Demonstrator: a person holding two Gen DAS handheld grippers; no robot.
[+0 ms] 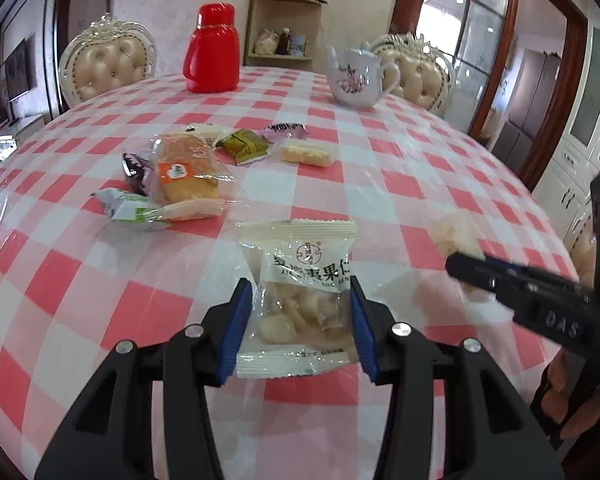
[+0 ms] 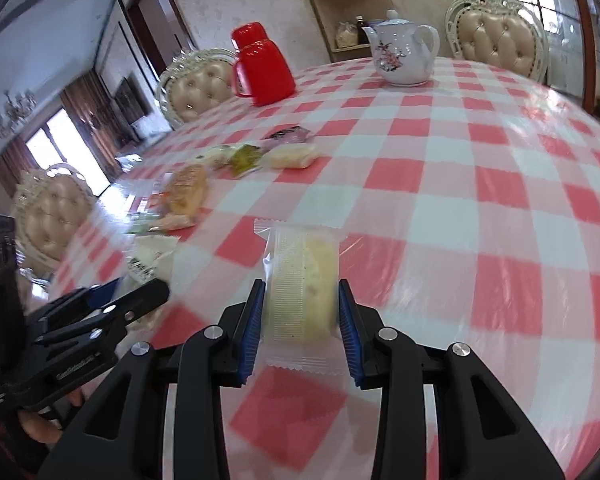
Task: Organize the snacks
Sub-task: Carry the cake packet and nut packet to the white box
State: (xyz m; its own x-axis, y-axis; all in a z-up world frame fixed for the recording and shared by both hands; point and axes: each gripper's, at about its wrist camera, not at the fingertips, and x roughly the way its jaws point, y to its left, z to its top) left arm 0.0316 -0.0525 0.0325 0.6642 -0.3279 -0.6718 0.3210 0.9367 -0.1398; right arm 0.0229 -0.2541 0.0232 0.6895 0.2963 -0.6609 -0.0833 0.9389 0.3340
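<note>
My left gripper (image 1: 300, 312) is shut on a clear packet of pale nuts (image 1: 300, 292) with Chinese print, held above the checked tablecloth. My right gripper (image 2: 300, 314) is shut on a wrapped pale yellow cake (image 2: 302, 284), its blue pads pressing both sides. In the left wrist view the right gripper (image 1: 460, 266) shows blurred at the right edge, its cake (image 1: 454, 236) a pale smear. The right wrist view has the left gripper (image 2: 140, 286) at the lower left with its packet (image 2: 150, 258). A loose pile of snacks lies beyond: a bread roll (image 1: 188, 170), a green packet (image 1: 244, 145), a small cake (image 1: 304, 154).
A red flask (image 1: 213, 50) and a white flowered teapot (image 1: 356, 78) stand at the far side of the round table (image 1: 420, 184). Cream padded chairs (image 1: 108, 66) ring it. A wooden corner shelf (image 1: 284, 24) stands against the back wall. A hand (image 1: 560, 392) grips the right tool.
</note>
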